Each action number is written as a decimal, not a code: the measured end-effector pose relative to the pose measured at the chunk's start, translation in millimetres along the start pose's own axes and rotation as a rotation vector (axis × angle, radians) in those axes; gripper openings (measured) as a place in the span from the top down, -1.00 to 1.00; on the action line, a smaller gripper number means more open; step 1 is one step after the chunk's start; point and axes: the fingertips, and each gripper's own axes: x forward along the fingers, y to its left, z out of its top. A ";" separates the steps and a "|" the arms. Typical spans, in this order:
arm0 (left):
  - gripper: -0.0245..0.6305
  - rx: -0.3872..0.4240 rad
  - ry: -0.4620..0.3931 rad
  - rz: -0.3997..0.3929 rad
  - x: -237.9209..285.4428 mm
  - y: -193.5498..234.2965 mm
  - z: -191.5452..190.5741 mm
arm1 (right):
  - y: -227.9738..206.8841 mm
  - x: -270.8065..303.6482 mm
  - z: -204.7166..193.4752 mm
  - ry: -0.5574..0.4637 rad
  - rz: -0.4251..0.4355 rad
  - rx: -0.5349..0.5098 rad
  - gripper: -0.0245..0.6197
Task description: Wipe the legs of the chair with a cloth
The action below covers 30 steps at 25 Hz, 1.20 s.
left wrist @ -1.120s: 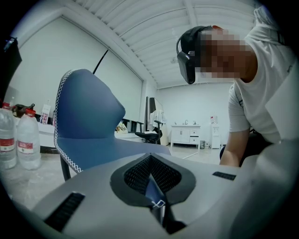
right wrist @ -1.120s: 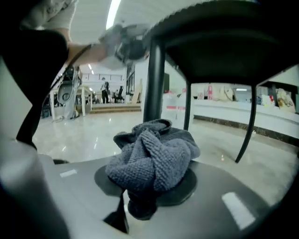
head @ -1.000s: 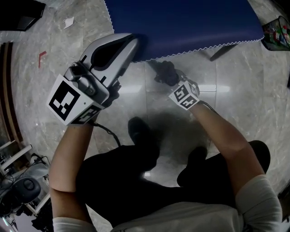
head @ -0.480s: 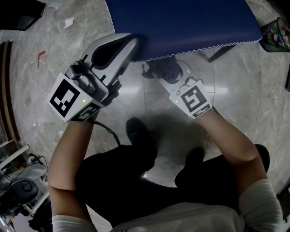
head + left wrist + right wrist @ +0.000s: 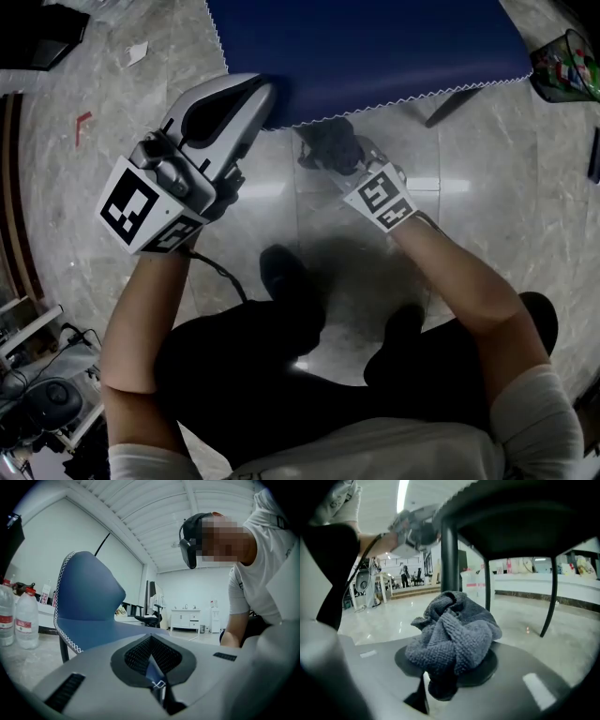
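Observation:
The chair has a blue seat (image 5: 375,47) with white zigzag stitching and thin black legs. My left gripper (image 5: 267,94) is shut on the seat's near edge; in the left gripper view a strip of blue seat edge (image 5: 154,670) sits between the jaws of that gripper (image 5: 157,680). My right gripper (image 5: 336,155) is shut on a bunched grey cloth (image 5: 326,142) just below the seat's front edge. In the right gripper view the grey cloth (image 5: 452,637) bulges out of the right gripper (image 5: 443,679), and a black chair leg (image 5: 449,559) rises directly behind it, against it or very close.
Two more chair legs (image 5: 548,597) stand farther back on the shiny marble floor (image 5: 487,187). My shoes (image 5: 286,277) are just behind the grippers. A basket (image 5: 567,66) sits at the upper right, cables and equipment (image 5: 37,394) at the lower left, and water bottles (image 5: 26,620) beyond the chair.
The right gripper with the cloth drew back and to the right a little, then returned to the leg under the seat edge. The left gripper stayed clamped on the seat.

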 end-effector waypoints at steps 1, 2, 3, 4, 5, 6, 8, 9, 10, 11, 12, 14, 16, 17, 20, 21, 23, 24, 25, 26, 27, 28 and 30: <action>0.91 -0.010 -0.009 -0.006 0.7 -1.2 1.3 | 0.3 8.3 -25.6 0.066 0.017 0.010 0.55; 0.91 -0.020 -0.018 -0.014 1.3 -2.5 2.5 | 0.4 15.6 -47.4 0.122 0.034 0.030 0.55; 0.91 -0.021 -0.020 -0.020 1.2 -2.9 2.4 | 0.0 22.0 -62.7 0.162 0.045 0.054 0.54; 0.91 -0.011 -0.015 -0.024 0.4 -2.1 1.0 | -1.3 27.4 -71.0 0.185 0.050 0.069 0.54; 0.91 0.002 -0.009 -0.026 -0.4 -1.1 -0.6 | -2.8 31.9 -74.2 0.199 0.052 0.069 0.53; 0.91 0.012 -0.006 -0.027 -0.9 -0.3 -1.6 | -4.0 34.9 -74.6 0.208 0.054 0.057 0.51; 0.91 0.020 -0.009 -0.028 -1.2 0.4 -2.2 | -4.9 35.7 -69.5 0.209 0.055 0.032 0.51; 0.91 0.020 -0.009 -0.030 -1.9 -0.1 -3.1 | -4.0 32.7 -62.2 0.191 0.053 0.028 0.51; 0.91 0.021 -0.005 -0.033 -3.2 -1.2 -4.8 | -2.7 27.7 -50.2 0.160 0.049 0.028 0.51; 0.91 0.021 0.002 -0.037 -4.6 -2.3 -6.7 | -1.5 20.8 -33.0 0.119 0.042 0.025 0.51; 0.91 0.022 0.007 -0.038 -5.0 -2.5 -7.5 | -1.3 12.7 -10.8 0.069 0.032 0.016 0.51; 0.91 0.020 -0.005 -0.027 -2.1 -0.2 -3.8 | -2.5 -6.7 44.1 -0.049 0.004 -0.017 0.50; 0.91 0.011 -0.018 -0.017 -0.7 1.5 -1.5 | -1.6 -27.1 98.2 -0.160 -0.024 -0.030 0.50; 0.91 0.008 -0.019 -0.015 -1.3 1.6 -1.7 | -0.7 -35.4 119.1 -0.198 -0.032 -0.025 0.50; 0.91 0.019 -0.013 -0.006 -2.6 1.5 -1.8 | 0.0 -46.1 146.4 -0.247 -0.038 -0.004 0.50; 0.91 0.021 -0.011 -0.001 -2.3 1.4 -1.8 | -0.3 -45.6 145.1 -0.257 -0.039 -0.005 0.50; 0.91 0.025 -0.008 0.003 -1.5 1.2 -2.2 | -1.0 -40.9 133.3 -0.275 -0.046 -0.015 0.50; 0.91 0.030 -0.005 0.002 -1.3 0.8 -2.4 | -0.8 -36.5 123.4 -0.273 -0.048 -0.019 0.50; 0.91 0.034 -0.001 0.000 -1.2 0.3 -2.4 | -0.5 -30.9 110.7 -0.260 -0.046 -0.023 0.50; 0.91 0.035 0.003 -0.004 -1.4 -0.4 -2.5 | -0.3 -24.6 95.7 -0.236 -0.040 -0.028 0.50; 0.91 0.034 0.008 -0.009 -2.1 -1.2 -3.1 | -0.3 -18.1 79.3 -0.207 -0.032 -0.032 0.50; 0.91 0.035 0.012 -0.015 -2.8 -1.8 -3.9 | -0.6 -11.6 62.8 -0.178 -0.026 -0.037 0.50; 0.91 0.041 0.013 -0.017 -2.1 -1.6 -2.9 | -2.0 1.2 32.5 -0.132 -0.027 -0.045 0.50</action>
